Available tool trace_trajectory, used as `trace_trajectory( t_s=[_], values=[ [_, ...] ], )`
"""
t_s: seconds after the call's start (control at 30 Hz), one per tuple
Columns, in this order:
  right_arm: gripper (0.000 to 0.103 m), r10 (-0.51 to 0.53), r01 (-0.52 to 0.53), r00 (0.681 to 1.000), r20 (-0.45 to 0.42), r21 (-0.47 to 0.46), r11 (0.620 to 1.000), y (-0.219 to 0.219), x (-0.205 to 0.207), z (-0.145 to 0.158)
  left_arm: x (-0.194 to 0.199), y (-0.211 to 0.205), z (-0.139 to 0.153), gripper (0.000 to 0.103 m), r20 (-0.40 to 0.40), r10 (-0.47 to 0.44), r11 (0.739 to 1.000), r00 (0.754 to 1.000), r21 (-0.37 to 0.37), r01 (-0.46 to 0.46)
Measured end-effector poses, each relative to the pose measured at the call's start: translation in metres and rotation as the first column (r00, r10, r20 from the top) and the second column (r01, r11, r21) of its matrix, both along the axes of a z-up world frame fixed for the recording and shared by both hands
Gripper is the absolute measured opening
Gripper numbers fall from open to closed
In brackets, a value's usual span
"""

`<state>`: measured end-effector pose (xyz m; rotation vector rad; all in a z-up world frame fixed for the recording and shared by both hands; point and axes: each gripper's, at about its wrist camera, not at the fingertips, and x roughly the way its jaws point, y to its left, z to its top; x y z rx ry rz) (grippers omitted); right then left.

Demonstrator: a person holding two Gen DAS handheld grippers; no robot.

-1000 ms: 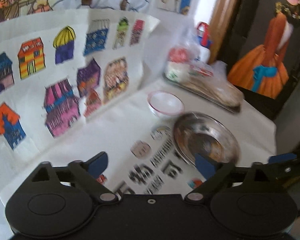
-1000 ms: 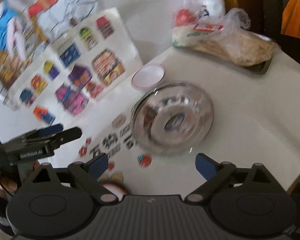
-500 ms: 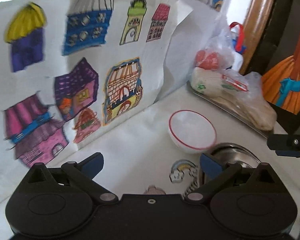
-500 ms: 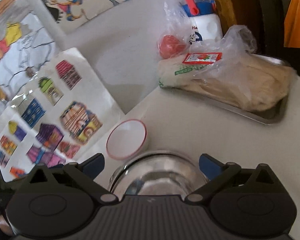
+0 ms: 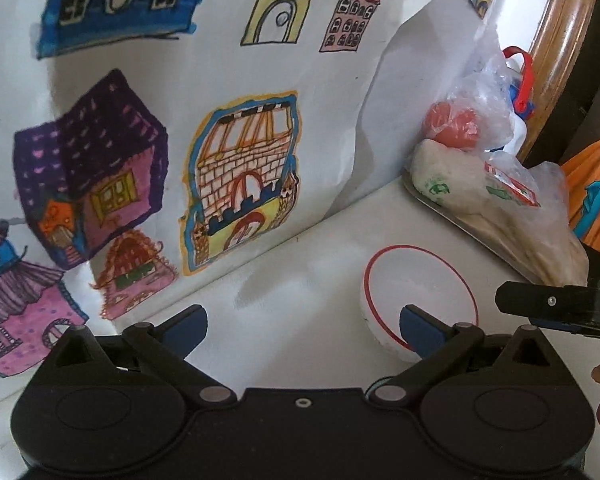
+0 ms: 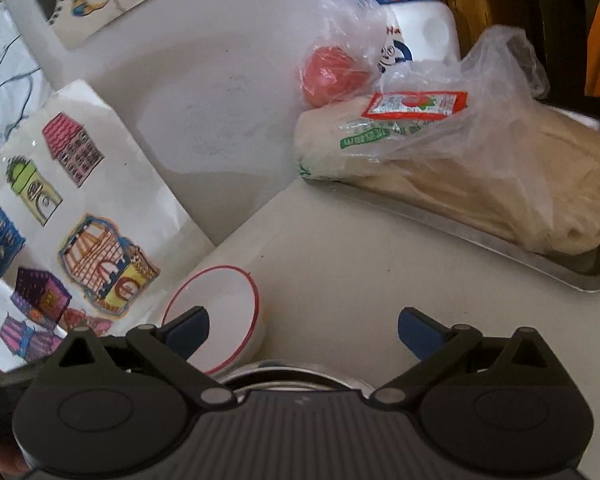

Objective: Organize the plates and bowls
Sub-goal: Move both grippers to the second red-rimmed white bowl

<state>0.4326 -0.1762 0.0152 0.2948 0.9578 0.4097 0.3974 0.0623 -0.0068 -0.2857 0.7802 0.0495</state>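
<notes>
Both tongs, left (image 5: 303,322) and right (image 6: 303,328), gape empty over the table (image 6: 340,264). Red-rimmed bowl (image 5: 418,300) sits off-centre of each; a misaligned pinch could tip it.

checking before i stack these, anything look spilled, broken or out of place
Nothing spilled or broken. The red-rimmed white bowl sits upright and empty on the table; the bagged food stays on its metal tray.

Two black grippers, blue-padded fingers (image 5: 418,326), round pivot discs, silver rivets.
</notes>
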Motion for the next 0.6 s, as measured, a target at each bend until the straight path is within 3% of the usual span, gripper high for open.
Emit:
trace_trajectory(
  t_s=[0.2,0.3,0.37,0.6],
  values=[
    [0.102,0.015,-0.015,1.000,-0.006,-0.021,1.000,0.007,0.003,-0.005,0.003,-0.002,-0.005,0.102,0.016,0.003,1.000,1.000,0.010,-0.003],
    [0.093,0.034,-0.035,0.999,-0.004,-0.040,0.999,0.014,0.003,-0.006,0.002,0.001,-0.007,0.101,0.025,0.010,1.000,1.000,-0.006,-0.010],
    [0.081,0.044,-0.043,0.999,0.004,-0.069,0.997,0.020,0.002,-0.007,0.000,0.002,-0.008,0.095,0.041,0.006,1.000,0.999,-0.021,-0.005],
    [0.072,0.066,-0.064,0.998,0.023,-0.098,0.993,0.030,0.001,-0.006,-0.004,0.002,-0.010,0.082,0.080,-0.032,0.998,0.996,-0.057,0.037]
  ],
)
